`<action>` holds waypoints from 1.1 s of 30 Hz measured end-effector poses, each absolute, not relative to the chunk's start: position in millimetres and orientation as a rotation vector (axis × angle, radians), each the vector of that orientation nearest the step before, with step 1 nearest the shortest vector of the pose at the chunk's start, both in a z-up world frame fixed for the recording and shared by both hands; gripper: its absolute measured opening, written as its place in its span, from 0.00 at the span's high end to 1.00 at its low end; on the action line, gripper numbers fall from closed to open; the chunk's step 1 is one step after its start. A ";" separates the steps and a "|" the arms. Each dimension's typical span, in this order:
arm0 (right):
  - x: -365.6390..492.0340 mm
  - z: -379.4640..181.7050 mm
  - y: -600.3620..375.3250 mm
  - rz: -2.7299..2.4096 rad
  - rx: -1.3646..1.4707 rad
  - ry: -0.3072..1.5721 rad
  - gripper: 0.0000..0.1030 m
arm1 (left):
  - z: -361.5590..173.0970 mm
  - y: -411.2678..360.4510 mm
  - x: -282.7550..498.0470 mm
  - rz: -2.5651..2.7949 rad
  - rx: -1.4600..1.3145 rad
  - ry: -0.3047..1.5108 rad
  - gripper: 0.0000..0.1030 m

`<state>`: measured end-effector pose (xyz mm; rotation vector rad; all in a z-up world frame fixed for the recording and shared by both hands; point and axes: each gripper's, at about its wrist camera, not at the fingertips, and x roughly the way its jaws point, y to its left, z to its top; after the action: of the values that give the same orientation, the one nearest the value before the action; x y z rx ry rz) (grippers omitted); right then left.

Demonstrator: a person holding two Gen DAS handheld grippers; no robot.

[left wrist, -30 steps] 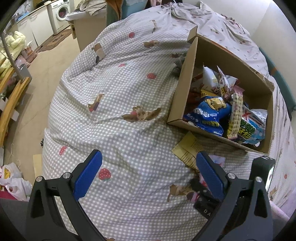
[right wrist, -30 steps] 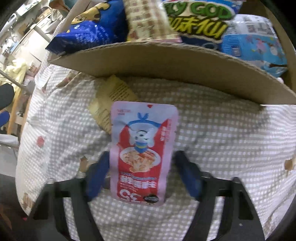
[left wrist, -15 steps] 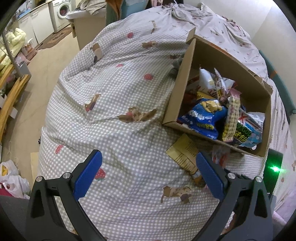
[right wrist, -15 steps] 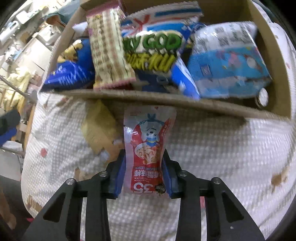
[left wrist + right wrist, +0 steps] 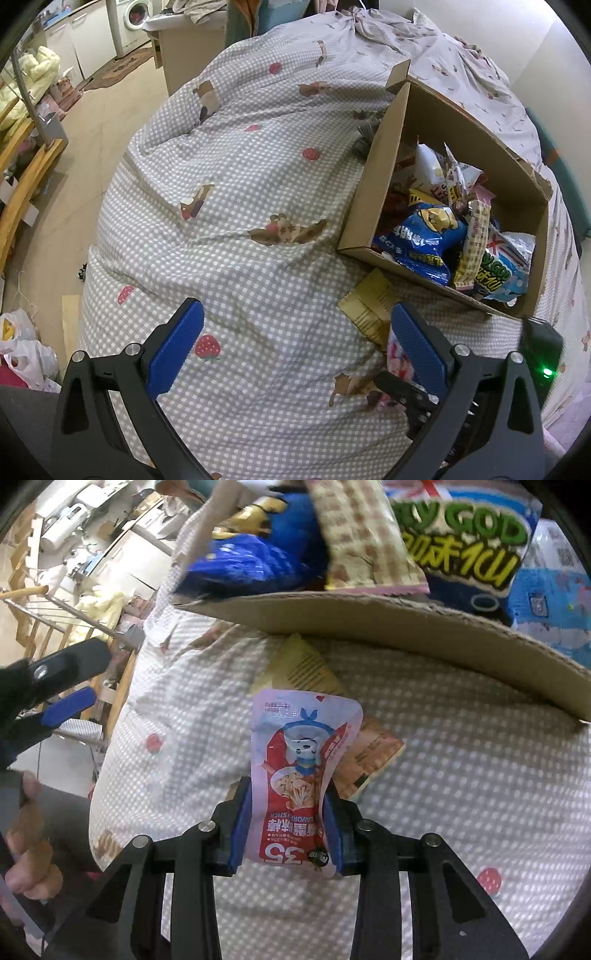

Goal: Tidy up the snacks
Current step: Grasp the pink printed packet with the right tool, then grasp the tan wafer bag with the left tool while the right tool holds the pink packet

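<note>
Pink and red foil marks the snack pouch (image 5: 301,775) clamped between the blue pads (image 5: 238,834) of the right hand-held gripper (image 5: 288,830). The pouch stands up out of the jaws, upside down to the camera, with a cartoon figure printed on its front, and its lower edge is pinched from both sides. Behind it on the bed lies a yellow packet (image 5: 314,672), flat on the checked quilt (image 5: 461,746) and just short of the cardboard box (image 5: 406,627). The near wall of that box crosses the top of the right wrist view, and over its rim show a blue bag (image 5: 251,561), a beige checked wrapper (image 5: 362,539) and a bag with green lettering (image 5: 476,542).

From the left wrist view, the left hand-held gripper (image 5: 295,350) hovers over the quilt (image 5: 240,221) with its blue pads (image 5: 177,347) wide apart and nothing between them. The same box (image 5: 376,192) sits on the bed to its right, filled with a heap of packets, the blue bag (image 5: 421,240) nearest the front corner. The yellow packet (image 5: 369,306) lies against the outside of the box's near wall, close to the left gripper's right finger. A corner of the pink pouch (image 5: 397,360) peeks out just past that finger, with the black tip of the right hand-held gripper (image 5: 406,391) below it.
</note>
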<state>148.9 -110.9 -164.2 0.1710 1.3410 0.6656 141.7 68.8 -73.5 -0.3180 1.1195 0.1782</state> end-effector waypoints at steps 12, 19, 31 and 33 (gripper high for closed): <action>117.6 -83.5 -209.2 0.350 0.325 1.148 0.64 | -117.6 34.7 141.5 0.281 -0.473 1.213 0.03; 115.8 -77.2 -251.4 0.259 0.477 1.076 0.64 | -156.0 -18.8 159.0 0.394 -0.508 1.236 0.03; 114.9 -57.5 -296.1 0.284 0.535 1.045 0.64 | -189.1 -52.3 173.4 0.457 -0.359 1.254 0.03; 116.5 -56.9 -295.0 0.288 0.539 1.042 0.64 | -189.3 -53.4 171.3 0.440 -0.350 1.255 0.07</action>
<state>116.5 -295.0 -56.9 0.5387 1.0419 0.2878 171.3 -53.4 -189.3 -0.3498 1.2548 0.4404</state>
